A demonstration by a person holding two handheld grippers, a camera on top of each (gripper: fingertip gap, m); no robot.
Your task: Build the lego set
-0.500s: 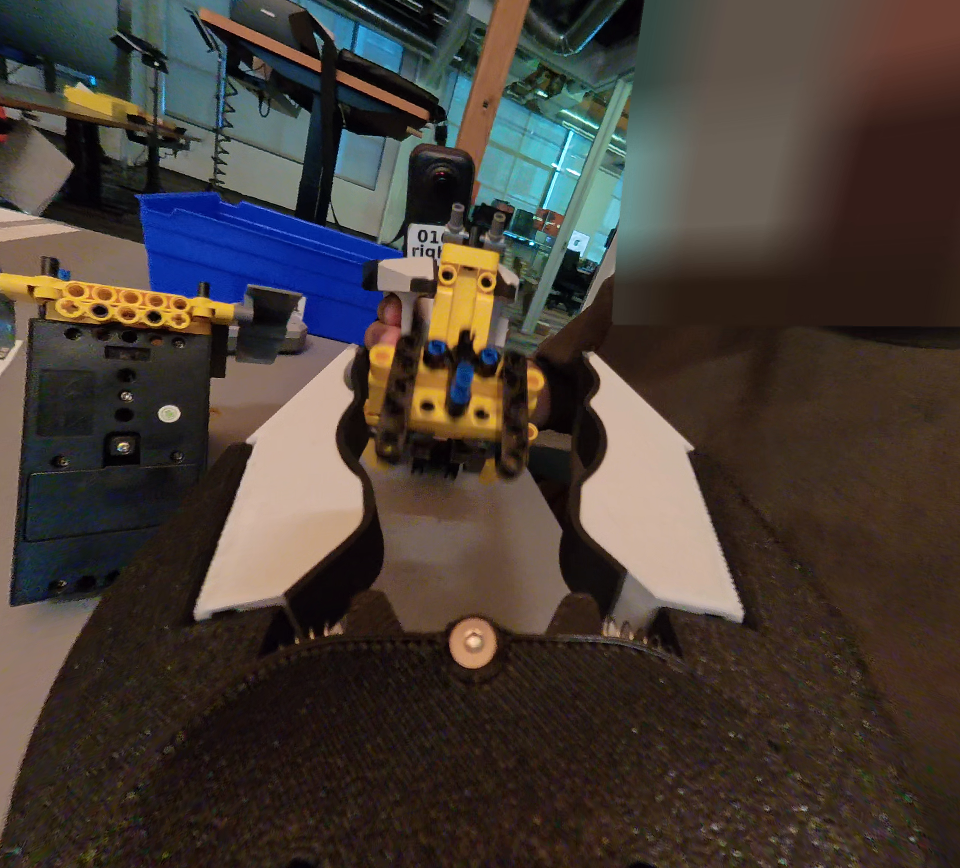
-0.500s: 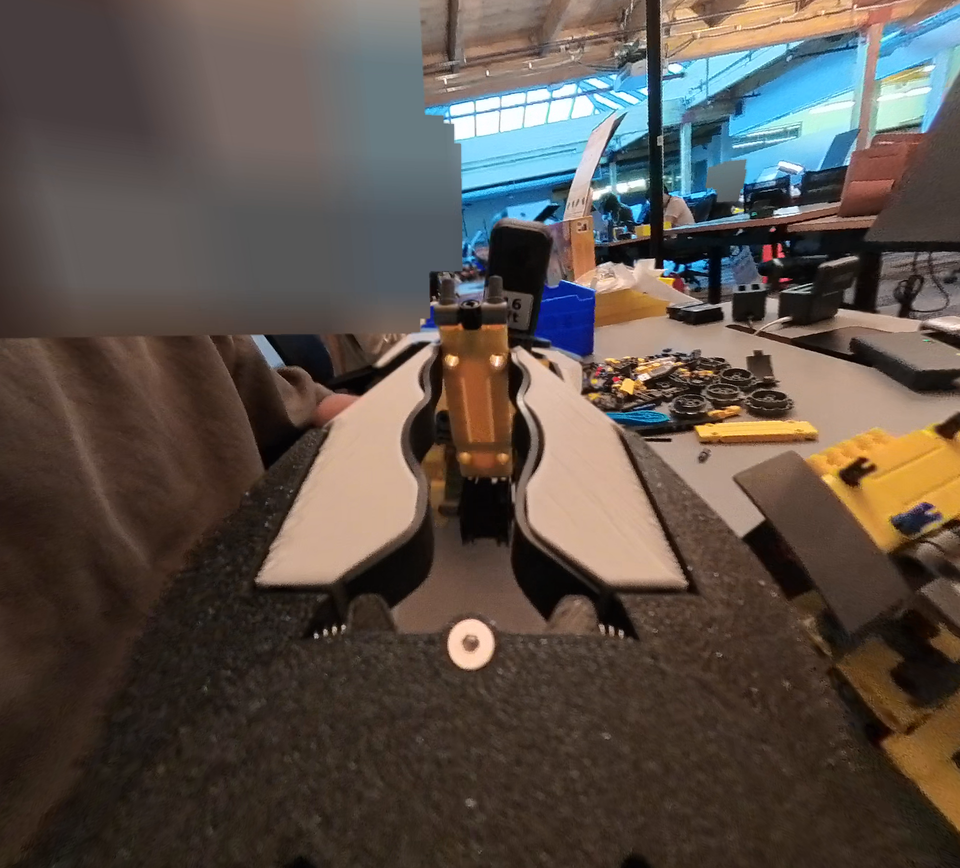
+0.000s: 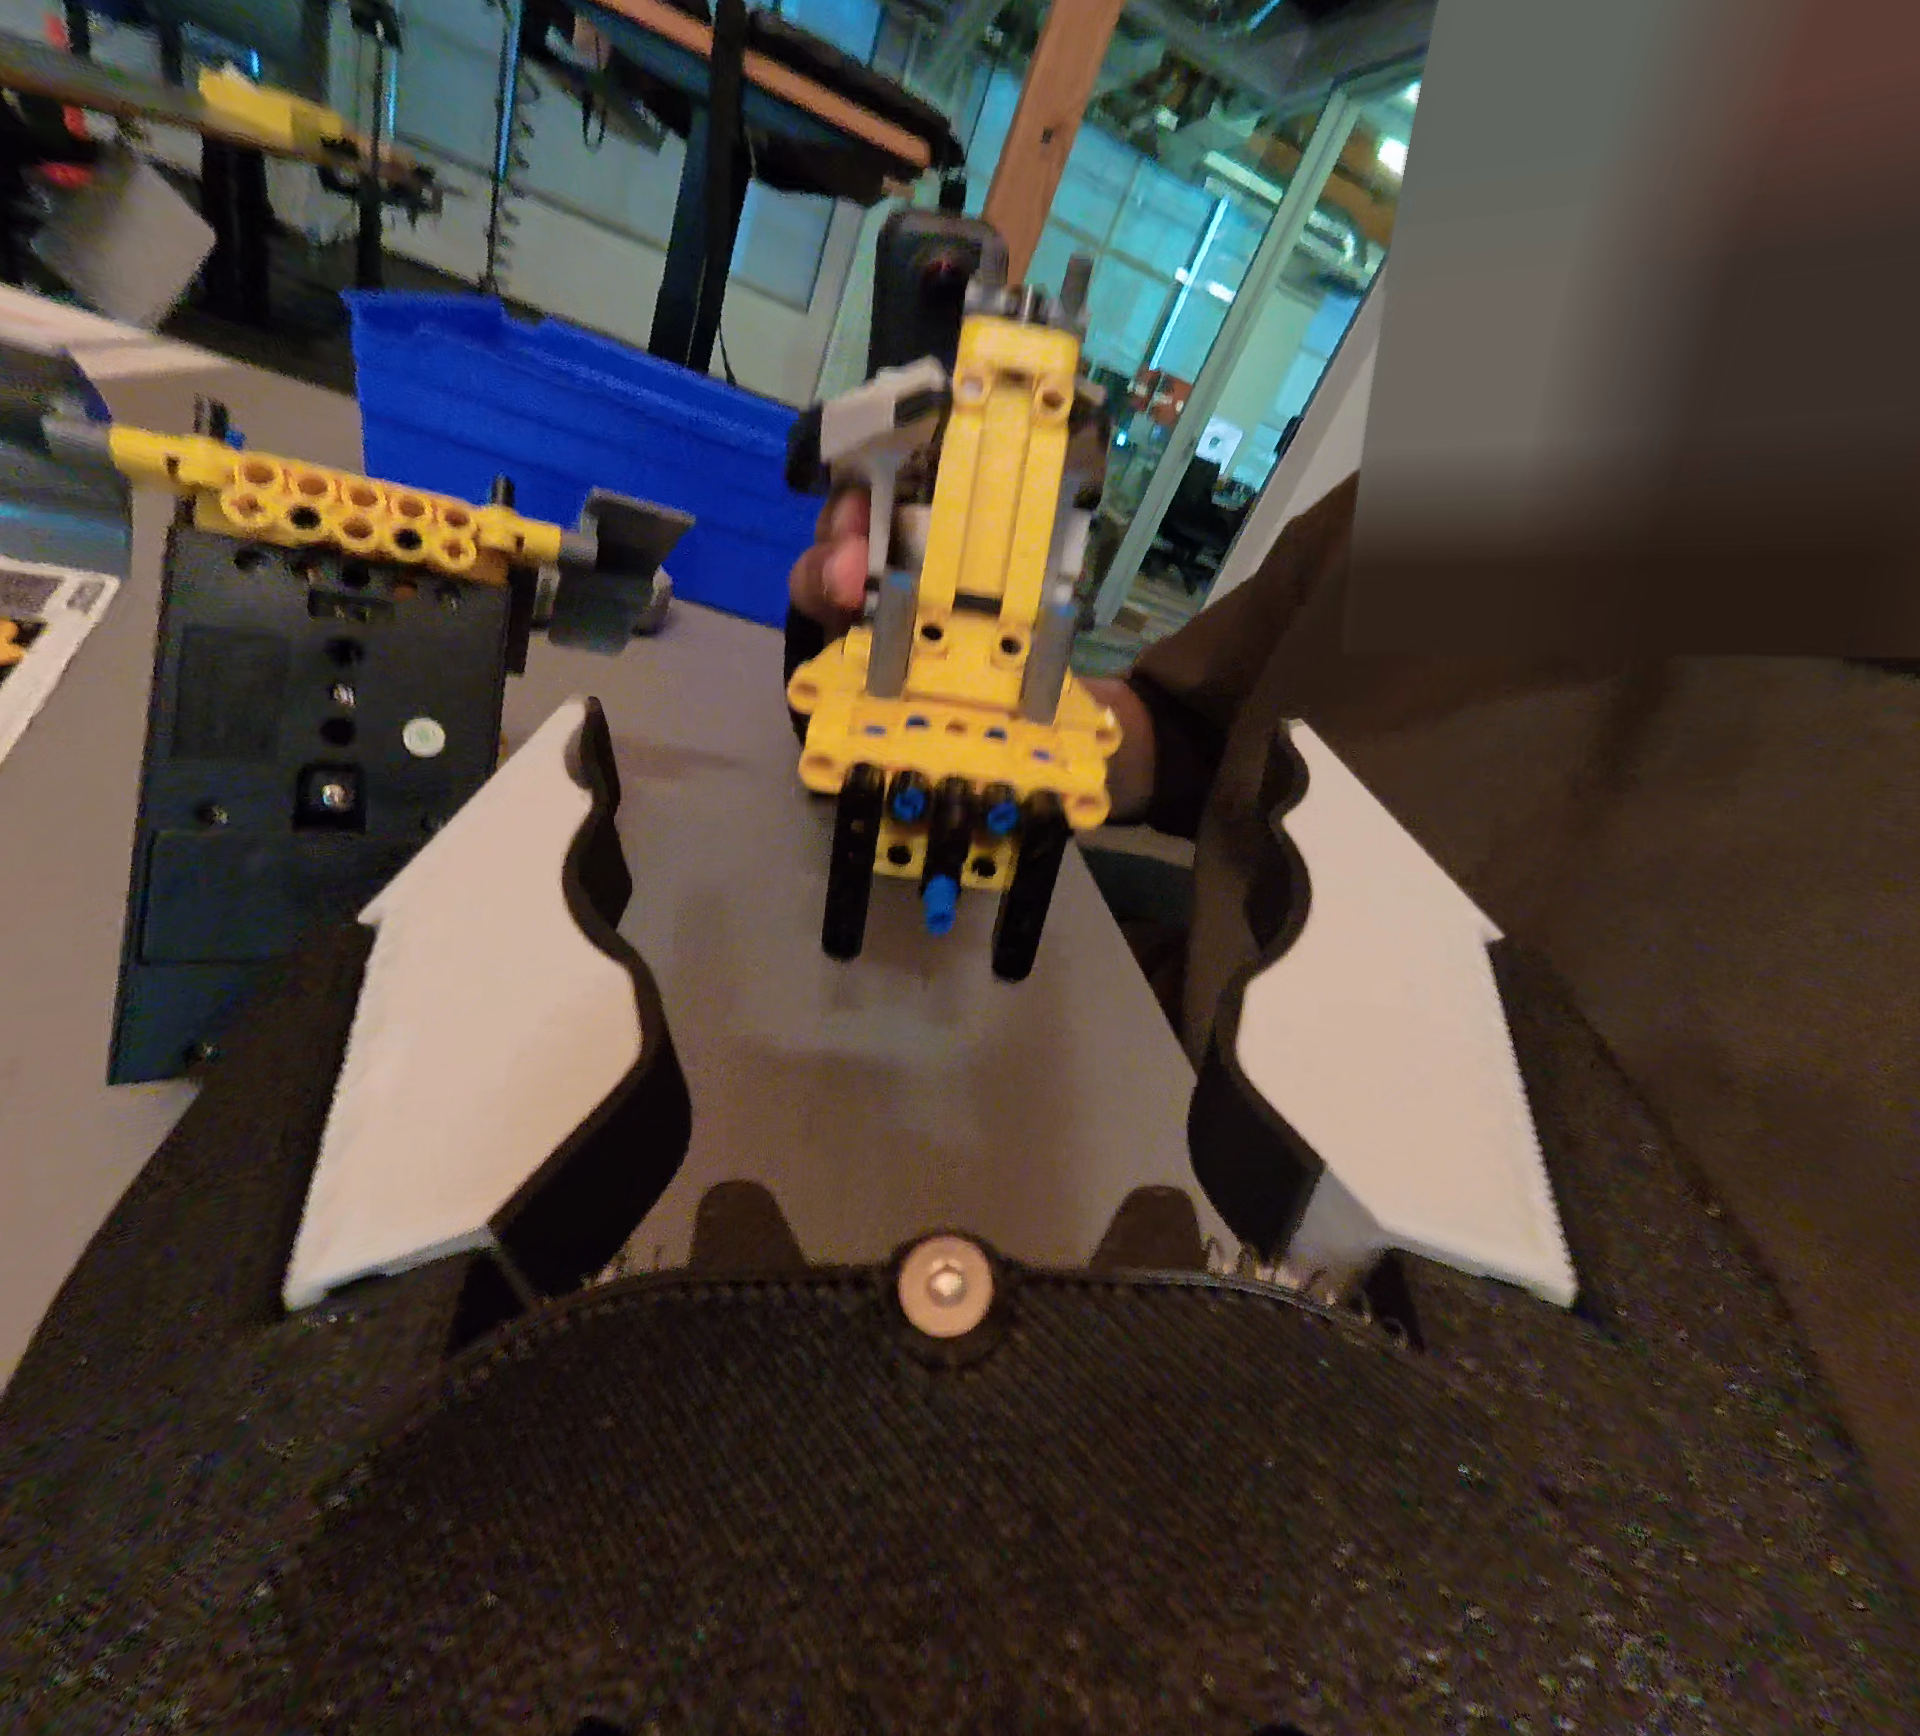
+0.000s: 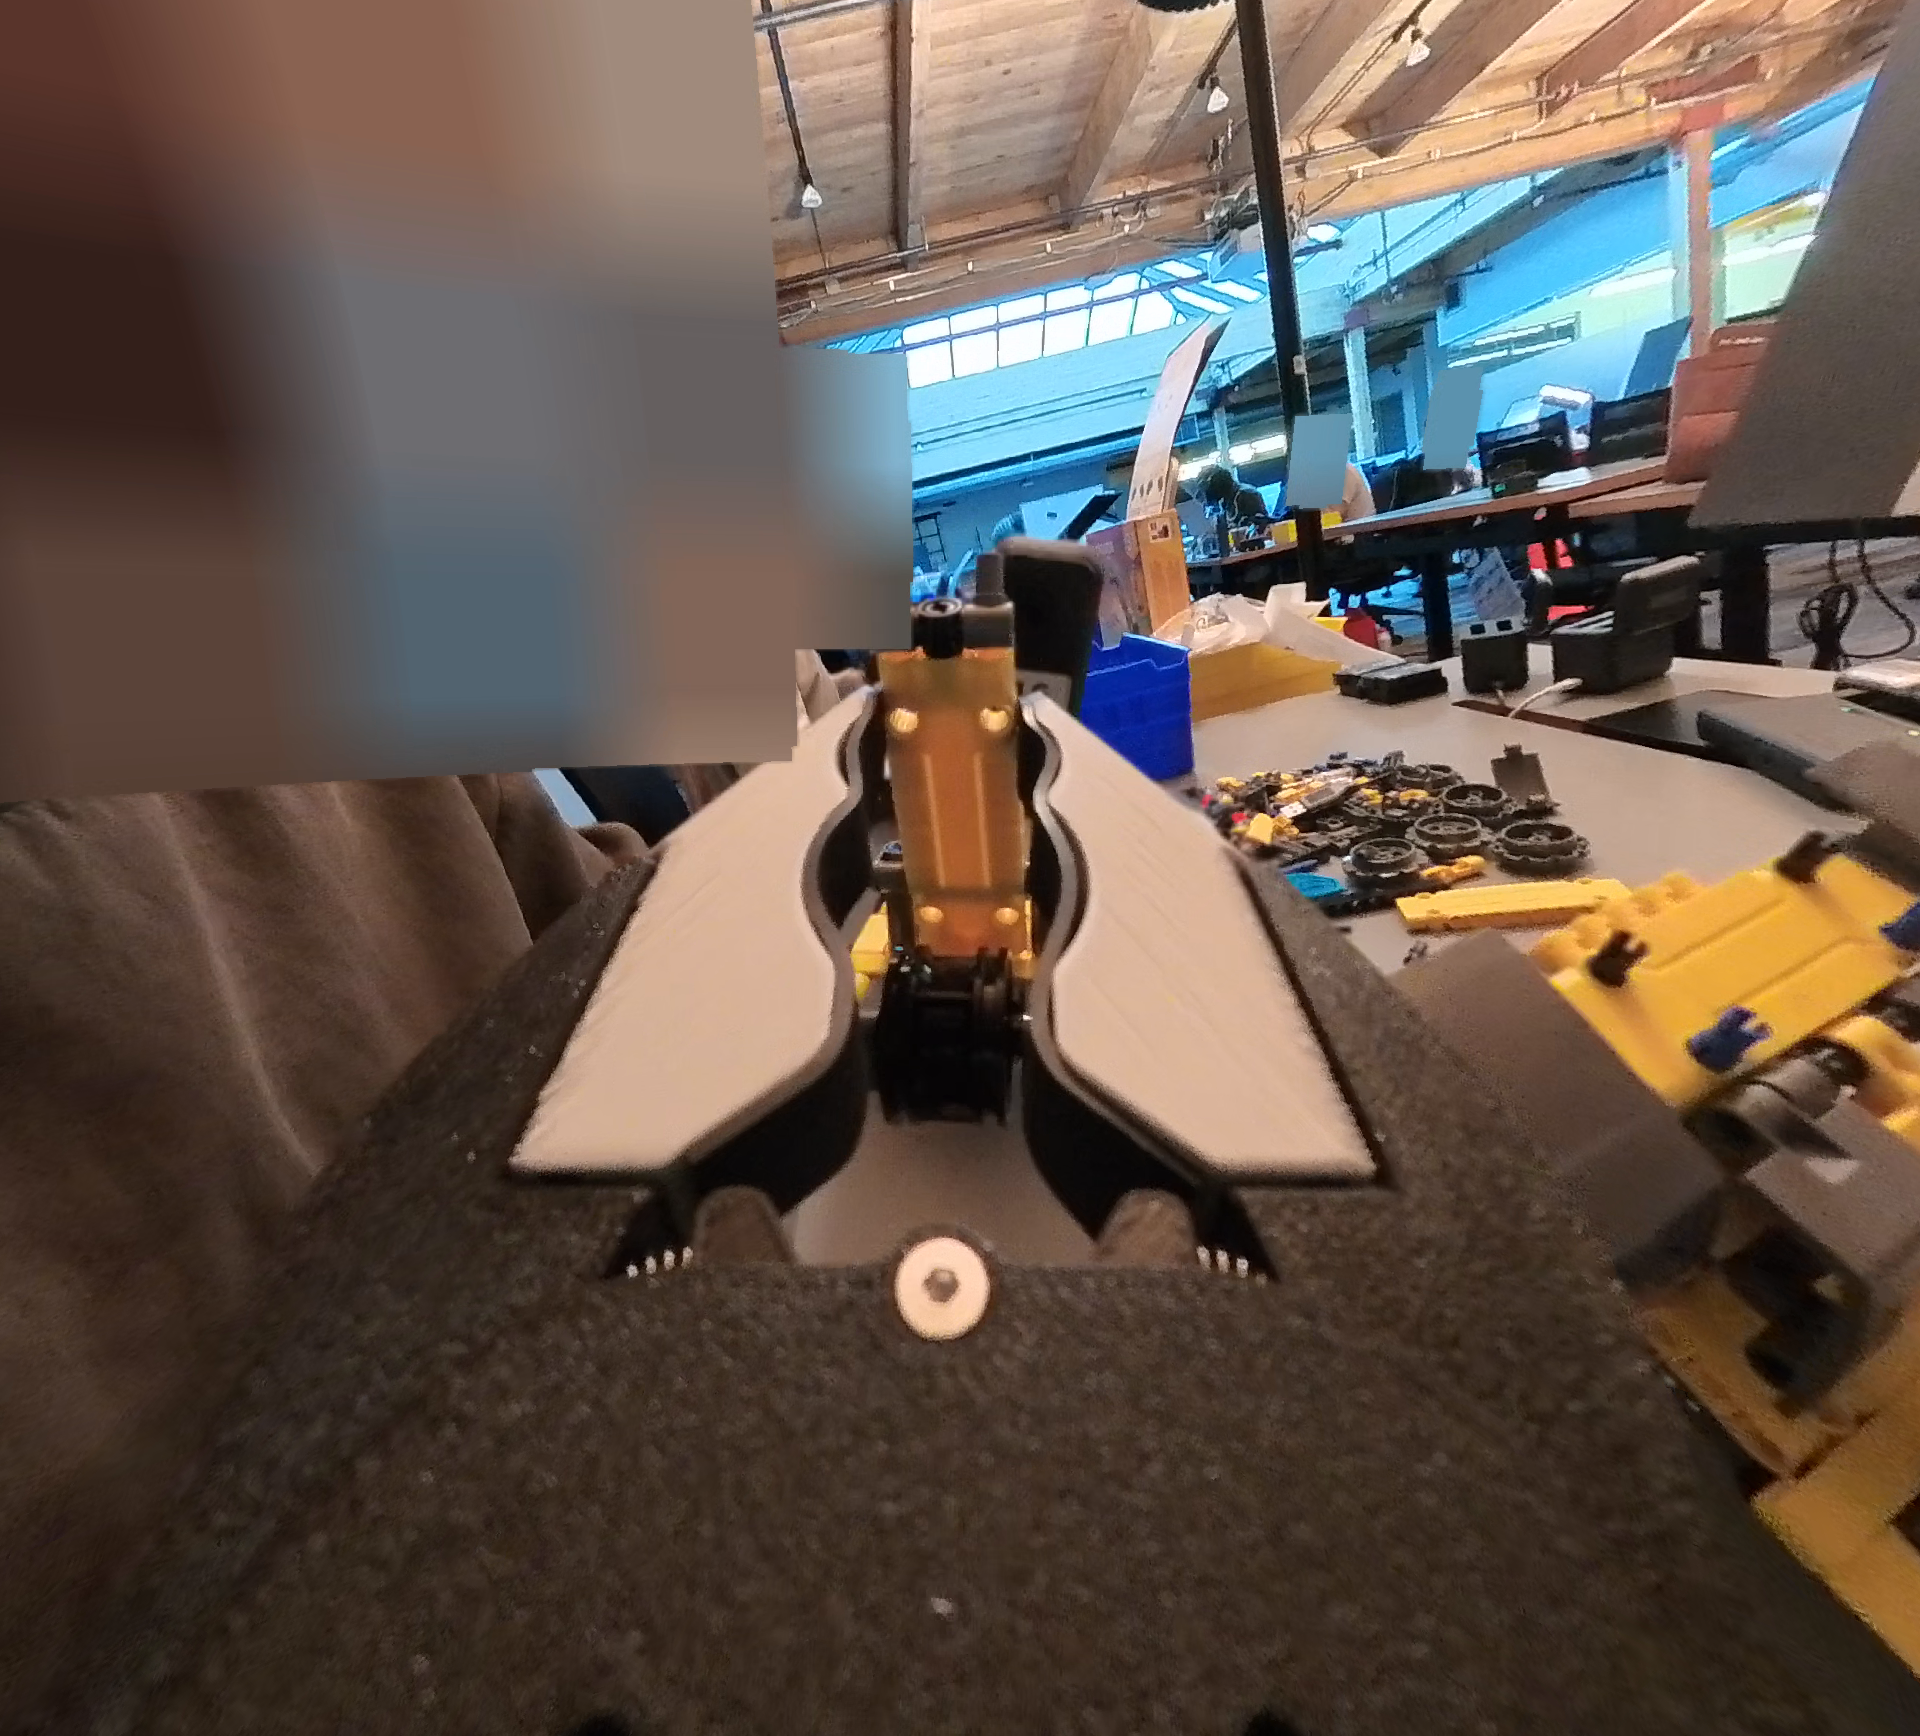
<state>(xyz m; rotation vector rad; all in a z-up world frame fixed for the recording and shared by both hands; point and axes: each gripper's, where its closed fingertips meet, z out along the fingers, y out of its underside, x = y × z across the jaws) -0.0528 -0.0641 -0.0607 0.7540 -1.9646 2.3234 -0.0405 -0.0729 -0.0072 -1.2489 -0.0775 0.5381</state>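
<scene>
The right tongs are pressed narrow around a yellow and black brick-built assembly, their white-topped fingers gripping its upright yellow column from both sides. The piece is lifted above the grey surface, with grey pins poking out at its top and black parts at its base sitting low between the fingers.

From the other side, the left tongs stand wide apart and hold nothing. The same assembly hangs in the gap ahead of them, near the tips but touching neither finger. Its black legs and a small blue pin point down toward the surface.

Left of the left tongs stands a dark upright block with a yellow perforated beam across its top. A blue bin sits behind it. A printed sheet lies at the far left edge.

Right of the right tongs, a larger yellow brick-built model lies close, partly blurred. Farther back, a scatter of loose pieces and small black wheels is spread on the surface, with a flat yellow beam beside it. A person's brown sleeve fills the left side of that view.
</scene>
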